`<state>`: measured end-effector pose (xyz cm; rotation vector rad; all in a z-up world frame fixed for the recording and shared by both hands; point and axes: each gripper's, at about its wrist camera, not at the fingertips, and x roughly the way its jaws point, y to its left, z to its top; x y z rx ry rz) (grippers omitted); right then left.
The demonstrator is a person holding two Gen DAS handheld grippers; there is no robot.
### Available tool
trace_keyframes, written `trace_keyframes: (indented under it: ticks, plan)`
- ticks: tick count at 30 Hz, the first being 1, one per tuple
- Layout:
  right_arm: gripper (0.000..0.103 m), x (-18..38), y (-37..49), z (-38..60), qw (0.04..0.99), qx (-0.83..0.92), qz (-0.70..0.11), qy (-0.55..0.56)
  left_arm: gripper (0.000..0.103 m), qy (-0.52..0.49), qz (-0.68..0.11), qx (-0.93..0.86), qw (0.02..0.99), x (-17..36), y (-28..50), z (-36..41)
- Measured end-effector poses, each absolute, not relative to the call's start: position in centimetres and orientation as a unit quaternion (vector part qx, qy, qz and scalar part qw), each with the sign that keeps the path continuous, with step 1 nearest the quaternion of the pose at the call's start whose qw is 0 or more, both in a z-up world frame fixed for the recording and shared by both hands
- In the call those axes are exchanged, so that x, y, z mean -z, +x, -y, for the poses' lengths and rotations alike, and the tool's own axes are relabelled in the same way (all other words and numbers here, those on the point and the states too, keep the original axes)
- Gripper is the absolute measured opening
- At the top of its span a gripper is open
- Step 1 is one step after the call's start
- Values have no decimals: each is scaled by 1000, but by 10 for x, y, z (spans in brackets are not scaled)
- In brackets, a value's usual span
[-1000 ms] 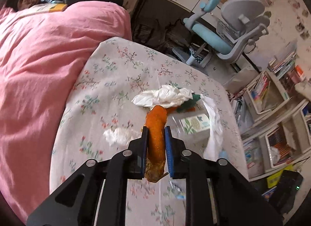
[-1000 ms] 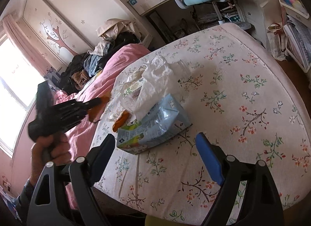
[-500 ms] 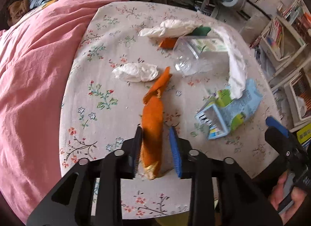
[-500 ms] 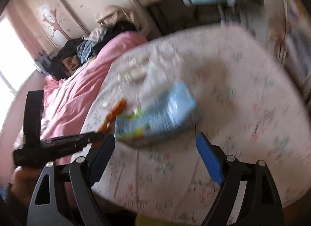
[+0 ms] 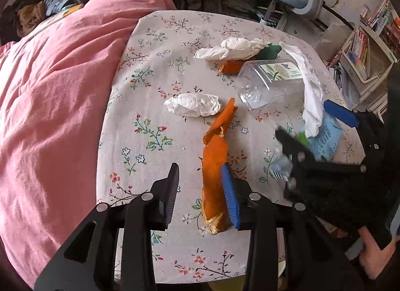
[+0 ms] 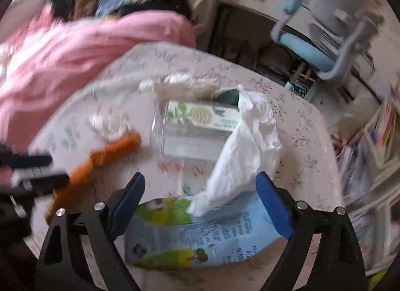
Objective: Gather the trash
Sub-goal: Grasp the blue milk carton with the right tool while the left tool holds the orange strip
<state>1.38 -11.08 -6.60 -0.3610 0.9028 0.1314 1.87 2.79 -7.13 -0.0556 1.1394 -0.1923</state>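
Broadly, to the left, a bed under a pink duvet, pushed up against the counter with its floral cloth. Strewn over that cloth, all of the trash, none of it gathered into one heap yet.

Nearest the right claw: a blue carton lying on its side, wide enough to need a full spread. Hence the released stance, one blue pad on either side of the carton, neither visibly touching it; too blurred there to say more. Draped from carton up to a clear plastic jar, also tipped over: a white tissue, likely to come along if the carton is lifted.

Further back, a long crumpled tissue over a green scrap and a short orange piece. Mid-counter, alone, a small tissue wad.

Closest to the left claw: a long strip of orange peel, lying along the inner face of the right-hand pad only. Left claw released too, with the other pad well apart from the peel, so no grip on it. Cannot tell whether resting on the cloth or clinging to the pad. Judged as a let-go, with most of the collecting yet to do.
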Motion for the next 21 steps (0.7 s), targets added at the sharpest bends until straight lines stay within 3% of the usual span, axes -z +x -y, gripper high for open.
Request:
trace_keyframes:
  ticks: [6,16,21]
  plan:
    - [87,56,-36,136,846,-81,-423,-314,38,-12,-538,106,836,68,18,-20]
    - [89,38,-66,230,892,-50,-445,-61,43,-8,-540,101,835,72,14,-17]
    - [89,54,-52,207,879,-82,-468,-45,45,-5,-540,93,837,74,17,-17]
